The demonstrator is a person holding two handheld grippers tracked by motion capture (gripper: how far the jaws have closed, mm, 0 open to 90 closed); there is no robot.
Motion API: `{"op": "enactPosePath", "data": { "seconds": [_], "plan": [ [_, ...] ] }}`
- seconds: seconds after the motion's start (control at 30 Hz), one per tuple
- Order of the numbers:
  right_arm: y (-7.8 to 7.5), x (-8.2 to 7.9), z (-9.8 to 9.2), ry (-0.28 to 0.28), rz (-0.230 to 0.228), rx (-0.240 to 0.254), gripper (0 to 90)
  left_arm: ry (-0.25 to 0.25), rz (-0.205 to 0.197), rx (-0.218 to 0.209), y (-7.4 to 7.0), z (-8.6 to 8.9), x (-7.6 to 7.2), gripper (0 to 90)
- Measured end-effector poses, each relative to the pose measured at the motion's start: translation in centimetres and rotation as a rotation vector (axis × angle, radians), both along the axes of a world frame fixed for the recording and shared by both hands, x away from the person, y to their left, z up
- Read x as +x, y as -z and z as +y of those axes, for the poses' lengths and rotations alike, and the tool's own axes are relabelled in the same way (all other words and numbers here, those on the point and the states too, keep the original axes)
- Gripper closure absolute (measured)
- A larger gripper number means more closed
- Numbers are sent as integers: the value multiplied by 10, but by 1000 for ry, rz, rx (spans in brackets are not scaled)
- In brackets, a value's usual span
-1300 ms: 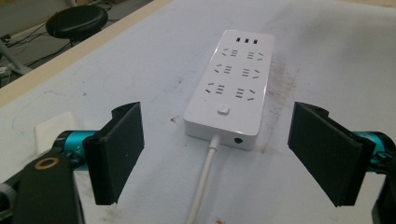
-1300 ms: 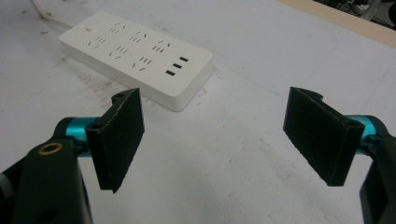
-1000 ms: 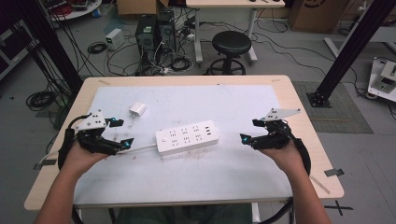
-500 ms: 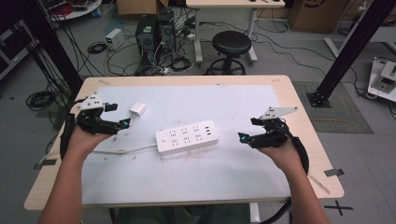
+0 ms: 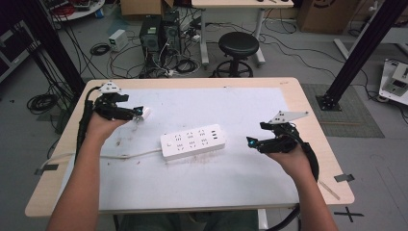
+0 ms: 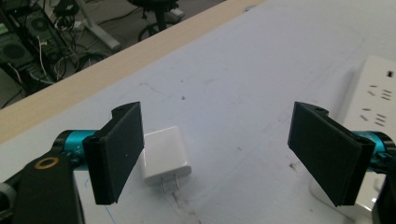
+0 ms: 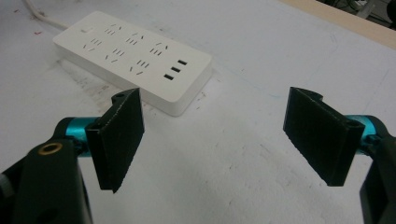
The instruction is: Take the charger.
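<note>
Two grippers, both spread wide and empty. My power strip (image 5: 193, 141) lies mid-table; my right gripper (image 5: 255, 143) waits beside it. My left gripper (image 6: 215, 149) nears the USB charger (image 6: 166, 156), which lies by one jaw; I judge centring it precedes closing.

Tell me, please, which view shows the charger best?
The left gripper view: the charger lies close, prongs visible, by one jaw of the open left gripper. In the high view it is a small white block.
</note>
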State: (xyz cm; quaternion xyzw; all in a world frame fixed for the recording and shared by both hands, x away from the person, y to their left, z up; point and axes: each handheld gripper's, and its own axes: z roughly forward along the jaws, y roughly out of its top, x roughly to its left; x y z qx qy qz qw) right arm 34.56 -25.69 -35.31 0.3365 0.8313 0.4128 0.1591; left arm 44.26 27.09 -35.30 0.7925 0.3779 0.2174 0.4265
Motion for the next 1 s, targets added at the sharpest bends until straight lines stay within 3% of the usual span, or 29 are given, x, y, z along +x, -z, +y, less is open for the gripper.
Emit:
{"op": "enactPosePath", "data": {
  "seconds": [0.1,0.27,0.4,0.53,1.0],
  "plan": [
    [0,-1,-1,11,4,0,211,-31,45,29,13,-5,20,185],
    [-1,-2,-2,17,1,0,211,-64,61,34,22,-3,32,185],
    [0,-2,-3,29,7,2,211,-109,114,44,42,2,47,185],
    [1,-2,-2,31,11,4,211,-114,142,51,52,2,53,185],
    [5,-1,7,27,17,-1,211,-144,181,82,74,-2,62,185]
  ]
}}
